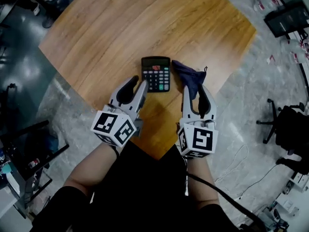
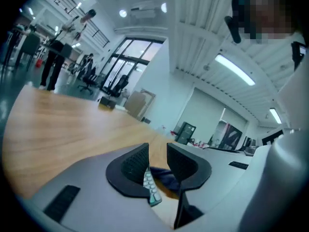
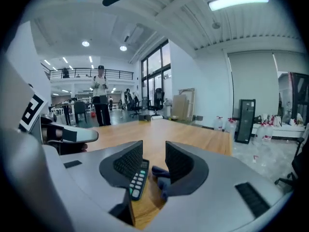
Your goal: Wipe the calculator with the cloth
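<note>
A black calculator (image 1: 155, 74) lies flat near the front edge of the wooden table (image 1: 120, 33). A crumpled dark blue cloth (image 1: 189, 75) lies just to its right, touching or nearly touching it. My left gripper (image 1: 139, 83) hovers over the calculator's near left corner, open and empty. My right gripper (image 1: 194, 88) hangs above the near end of the cloth, also open with nothing between its pads. In the left gripper view, the calculator (image 2: 150, 187) and cloth (image 2: 165, 177) show below the parted jaws. The right gripper view shows the calculator (image 3: 138, 180) and cloth (image 3: 161, 174) the same way.
The table's pointed front edge (image 1: 161, 154) is close to the person's lap. A black office chair (image 1: 285, 124) stands on the floor at the right, and a cable (image 1: 231, 168) trails there. A person (image 3: 100, 95) stands far off beyond the table.
</note>
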{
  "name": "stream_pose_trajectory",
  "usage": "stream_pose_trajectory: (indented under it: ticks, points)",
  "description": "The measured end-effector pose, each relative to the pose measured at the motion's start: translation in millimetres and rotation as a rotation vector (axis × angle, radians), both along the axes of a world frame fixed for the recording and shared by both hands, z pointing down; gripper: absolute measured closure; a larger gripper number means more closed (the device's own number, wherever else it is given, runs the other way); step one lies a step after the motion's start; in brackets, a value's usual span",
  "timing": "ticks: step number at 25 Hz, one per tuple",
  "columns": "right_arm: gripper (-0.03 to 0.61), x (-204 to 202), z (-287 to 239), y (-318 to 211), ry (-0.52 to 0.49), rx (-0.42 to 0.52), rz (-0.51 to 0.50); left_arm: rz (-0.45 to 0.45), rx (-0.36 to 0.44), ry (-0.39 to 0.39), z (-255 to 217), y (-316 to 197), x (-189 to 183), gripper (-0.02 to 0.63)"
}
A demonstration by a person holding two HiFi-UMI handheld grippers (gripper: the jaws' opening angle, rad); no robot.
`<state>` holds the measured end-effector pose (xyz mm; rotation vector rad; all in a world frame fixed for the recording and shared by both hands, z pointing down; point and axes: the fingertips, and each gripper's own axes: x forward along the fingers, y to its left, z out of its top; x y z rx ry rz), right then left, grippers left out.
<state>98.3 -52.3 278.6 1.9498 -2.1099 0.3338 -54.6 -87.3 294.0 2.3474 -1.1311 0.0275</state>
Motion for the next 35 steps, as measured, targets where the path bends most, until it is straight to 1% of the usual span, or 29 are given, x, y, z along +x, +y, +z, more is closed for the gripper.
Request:
stream_pose_trajectory:
  ticks: [2,3,4,6,8,9,11,15,18,22,25,29,31,35]
  points:
    - [0.442,-8,-36,8,0.004,0.061,0.006,0.016,0.084,-0.008,-36,6,3,0.508]
    - [0.46,-11,-52,11,0.008,0.086,0.008,0.018,0.113,-0.011,-51,9,3,0.527]
    - [0.493,-15,-66,14,0.012,0.109,0.008,0.017,0.136,-0.014,-64,12,3,0.536]
    - [0.534,-22,-91,18,0.019,0.153,-0.001,0.013,0.171,-0.021,-84,15,5,0.568]
    - [0.557,-26,-111,17,0.023,0.206,-0.023,0.003,0.202,-0.029,-101,14,12,0.594]
    - [0.561,-27,-119,17,0.024,0.232,-0.038,-0.008,0.218,-0.033,-110,13,17,0.604]
    - [0.563,-29,-132,19,0.016,0.269,-0.07,-0.033,0.256,-0.039,-125,16,30,0.606]
    - [0.563,-35,-148,27,-0.025,0.307,-0.12,-0.066,0.328,-0.066,-143,31,43,0.606]
    - [0.563,-42,-151,37,-0.033,0.325,-0.151,-0.083,0.355,-0.096,-144,43,41,0.606]
    - [0.563,-43,-160,51,-0.056,0.348,-0.178,-0.098,0.368,-0.123,-148,62,41,0.606]
    - [0.563,-49,-163,63,-0.057,0.361,-0.198,-0.105,0.377,-0.126,-150,75,39,0.606]
    - [0.563,-63,-152,80,-0.037,0.37,-0.218,-0.118,0.391,-0.12,-138,93,30,0.606]
    - [0.563,-58,-150,89,-0.034,0.374,-0.216,-0.124,0.405,-0.122,-135,101,36,0.606]
    - [0.563,-44,-159,100,-0.049,0.395,-0.233,-0.123,0.42,-0.13,-149,113,52,0.606]
